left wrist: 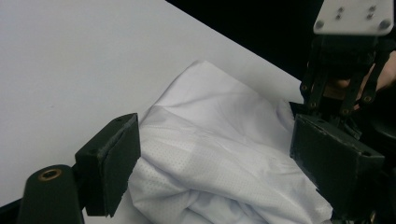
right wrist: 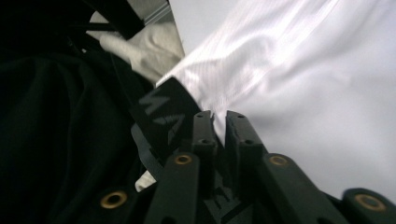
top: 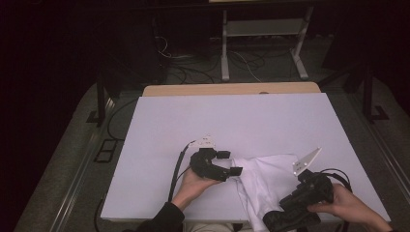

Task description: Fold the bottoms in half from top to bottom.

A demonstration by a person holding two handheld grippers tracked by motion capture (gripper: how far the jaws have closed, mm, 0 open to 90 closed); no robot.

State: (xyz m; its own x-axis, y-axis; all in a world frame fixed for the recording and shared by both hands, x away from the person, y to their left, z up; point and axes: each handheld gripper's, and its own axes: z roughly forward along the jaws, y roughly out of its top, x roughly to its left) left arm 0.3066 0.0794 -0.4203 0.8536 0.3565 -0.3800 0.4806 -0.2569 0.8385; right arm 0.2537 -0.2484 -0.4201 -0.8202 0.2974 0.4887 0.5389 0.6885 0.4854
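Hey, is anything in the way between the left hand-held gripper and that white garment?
Nothing visible. The left hand-held gripper has its jaws wide apart, with the white garment bunched directly between them on the white table.

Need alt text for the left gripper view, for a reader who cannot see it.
A crumpled white garment lies on a white table, between the wide-open black jaws of the left gripper, which do not press on it. The right gripper sits at the garment's far edge.

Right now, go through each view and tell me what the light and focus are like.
High view: the table is bright, the room around it nearly black. Left gripper view: the cloth is sharp and evenly lit, its fine holes showing. Right gripper view: the cloth is glary and streaked with blur, the left half dark.
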